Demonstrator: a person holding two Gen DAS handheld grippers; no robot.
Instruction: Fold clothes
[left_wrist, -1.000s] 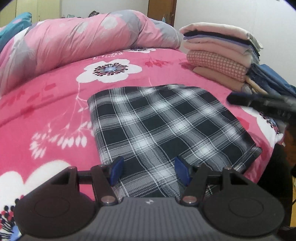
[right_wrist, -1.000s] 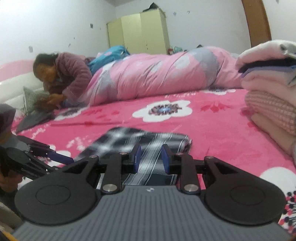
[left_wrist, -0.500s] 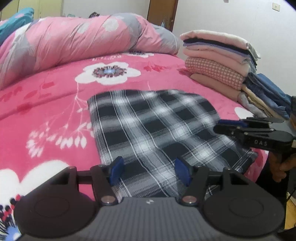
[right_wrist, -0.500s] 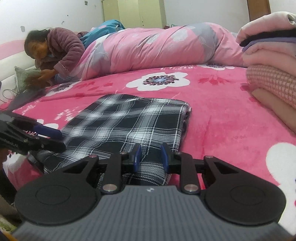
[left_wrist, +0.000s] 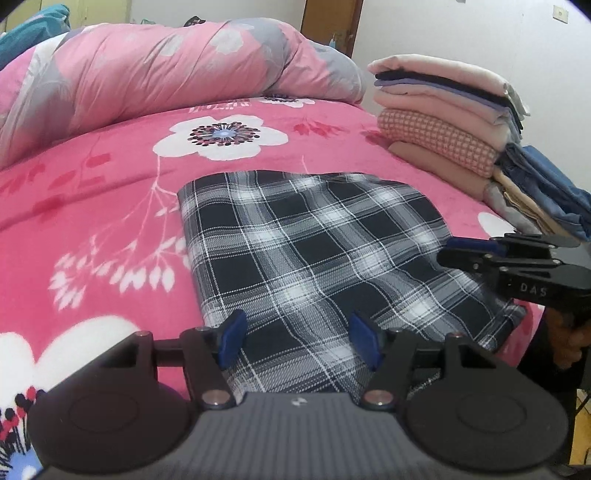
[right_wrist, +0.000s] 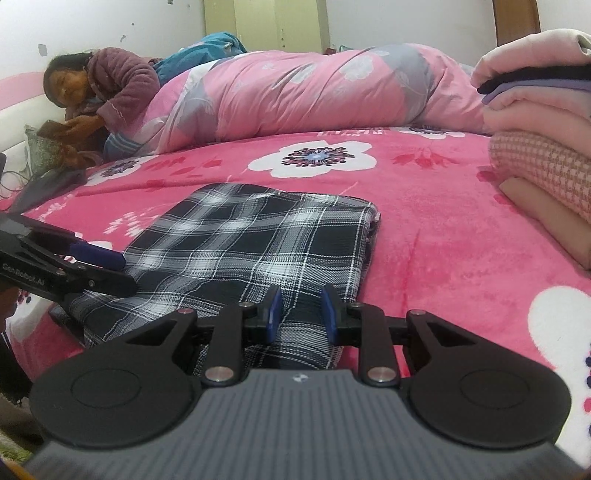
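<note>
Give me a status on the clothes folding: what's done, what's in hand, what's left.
Done: a stack of folded clothes sits at the bed's far right, and the plaid garment lies flat in a folded rectangle on the pink floral blanket. In hand: nothing; the left gripper and right gripper hover at its near edge, jaws empty. Left: probably another fold, then stacking.

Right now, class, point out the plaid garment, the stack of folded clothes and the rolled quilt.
plaid garment (left_wrist: 310, 251), left wrist view, middle of its top face.
stack of folded clothes (left_wrist: 439, 110), left wrist view, side of the pile.
rolled quilt (right_wrist: 314, 92), right wrist view, its front.
</note>
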